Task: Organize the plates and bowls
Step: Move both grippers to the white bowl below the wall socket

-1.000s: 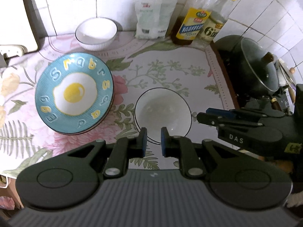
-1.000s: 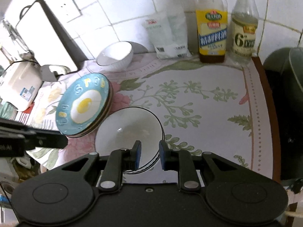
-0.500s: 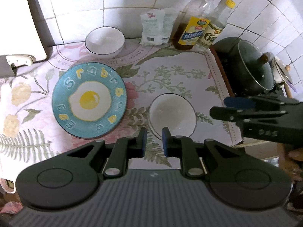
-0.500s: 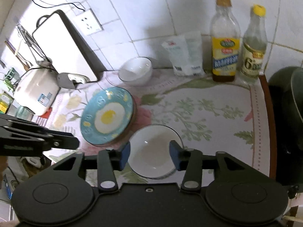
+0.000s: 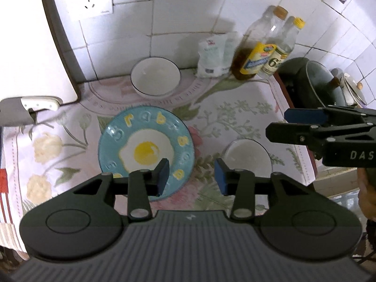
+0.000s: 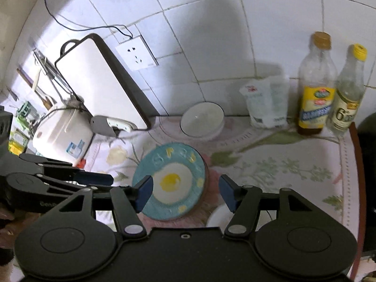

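Both grippers angled downward, jaws opening empty

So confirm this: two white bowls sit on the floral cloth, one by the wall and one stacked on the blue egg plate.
Wrong on the second bowl: the left wrist view shows the near white bowl standing on the floral cloth beside the blue egg plate, not stacked on it. The far white bowl is by the wall.

- The near white bowl (image 6: 219,218) is mostly hidden behind the right claw's (image 6: 185,193) body in the right wrist view — only a sliver shows.
- The dark pot (image 6: 369,164), right of that claw, is cut by the frame edge.
- Bottle labels (image 6: 316,108) are too blurred to read.
- Utensils (image 6: 44,70) hanging far left are too small to tell apart.
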`<control>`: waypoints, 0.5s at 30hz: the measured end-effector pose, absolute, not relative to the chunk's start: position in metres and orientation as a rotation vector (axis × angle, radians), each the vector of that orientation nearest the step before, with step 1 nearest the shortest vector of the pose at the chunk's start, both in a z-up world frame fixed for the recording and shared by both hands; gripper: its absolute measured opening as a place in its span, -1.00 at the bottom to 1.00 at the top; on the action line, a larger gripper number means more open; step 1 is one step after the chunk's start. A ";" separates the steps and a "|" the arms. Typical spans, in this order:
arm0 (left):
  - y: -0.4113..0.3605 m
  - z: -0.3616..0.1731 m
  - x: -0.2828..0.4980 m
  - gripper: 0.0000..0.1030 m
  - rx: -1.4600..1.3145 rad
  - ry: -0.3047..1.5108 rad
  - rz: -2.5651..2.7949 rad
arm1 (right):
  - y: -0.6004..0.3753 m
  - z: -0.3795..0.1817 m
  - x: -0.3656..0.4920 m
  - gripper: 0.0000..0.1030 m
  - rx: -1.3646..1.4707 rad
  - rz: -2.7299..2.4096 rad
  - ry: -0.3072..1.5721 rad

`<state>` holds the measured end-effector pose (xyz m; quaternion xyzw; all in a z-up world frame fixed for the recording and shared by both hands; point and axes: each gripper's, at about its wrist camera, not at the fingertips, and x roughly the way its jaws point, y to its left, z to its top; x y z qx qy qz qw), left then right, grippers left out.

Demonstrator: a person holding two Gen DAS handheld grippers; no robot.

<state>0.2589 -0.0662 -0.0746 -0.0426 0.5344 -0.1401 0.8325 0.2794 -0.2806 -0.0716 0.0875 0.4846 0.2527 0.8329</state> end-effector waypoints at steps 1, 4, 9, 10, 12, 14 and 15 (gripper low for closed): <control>-0.062 -0.075 0.264 -0.12 -0.090 1.131 -0.298 | -0.276 -0.072 0.283 0.31 0.193 0.532 1.026; -0.047 -0.077 0.281 -0.01 -0.089 1.110 -0.292 | -0.262 -0.074 0.298 0.33 0.225 0.526 1.022; -0.020 -0.089 0.314 0.13 -0.111 1.060 -0.275 | -0.247 -0.089 0.330 0.33 0.318 0.502 1.033; -0.016 -0.091 0.319 0.16 -0.112 1.050 -0.271 | -0.244 -0.095 0.338 0.33 0.342 0.490 1.040; -0.006 -0.099 0.333 0.21 -0.118 1.025 -0.263 | -0.241 -0.110 0.354 0.33 0.388 0.468 1.050; 0.002 -0.110 0.347 0.25 -0.135 1.005 -0.253 | -0.237 -0.124 0.368 0.33 0.413 0.443 1.064; 0.006 -0.119 0.356 0.25 -0.149 0.996 -0.238 | -0.235 -0.132 0.373 0.33 0.420 0.429 1.069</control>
